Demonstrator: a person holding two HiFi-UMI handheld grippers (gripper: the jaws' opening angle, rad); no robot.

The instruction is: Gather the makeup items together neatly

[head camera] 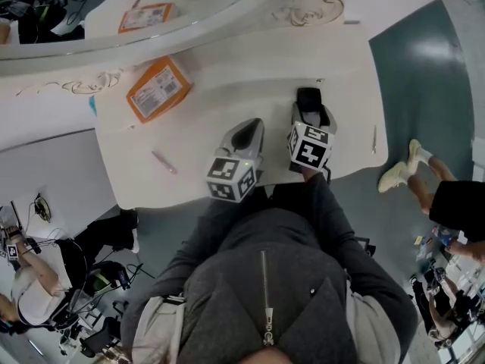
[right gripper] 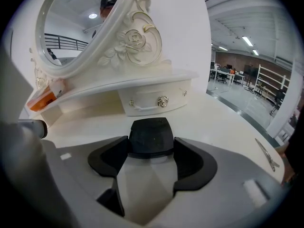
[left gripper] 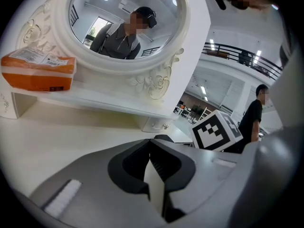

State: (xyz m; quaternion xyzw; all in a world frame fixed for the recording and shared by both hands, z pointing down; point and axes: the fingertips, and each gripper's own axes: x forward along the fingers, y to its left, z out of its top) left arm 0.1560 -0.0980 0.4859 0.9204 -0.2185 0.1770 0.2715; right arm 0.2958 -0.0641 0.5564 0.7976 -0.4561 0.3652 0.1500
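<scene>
A flat black compact (right gripper: 151, 136) lies on the white vanity table (head camera: 227, 67) near its front edge. My right gripper (right gripper: 151, 144) is shut on it, one pad against each side. From the head view that gripper (head camera: 309, 106) is right of centre with the compact (head camera: 308, 97) at its tip. My left gripper (head camera: 252, 129) is just to its left, resting low over the tabletop. Its jaws (left gripper: 153, 150) are together with nothing between them. An orange packet (head camera: 157, 89) lies at the back left. A thin pink pencil (head camera: 164, 161) lies at the front left.
A carved oval mirror (left gripper: 123, 23) stands on a raised shelf with a small drawer (right gripper: 156, 101) below. A slim metal tool (head camera: 373, 139) lies near the table's right edge. A person (head camera: 451, 199) stands on the floor to the right; another sits at lower left.
</scene>
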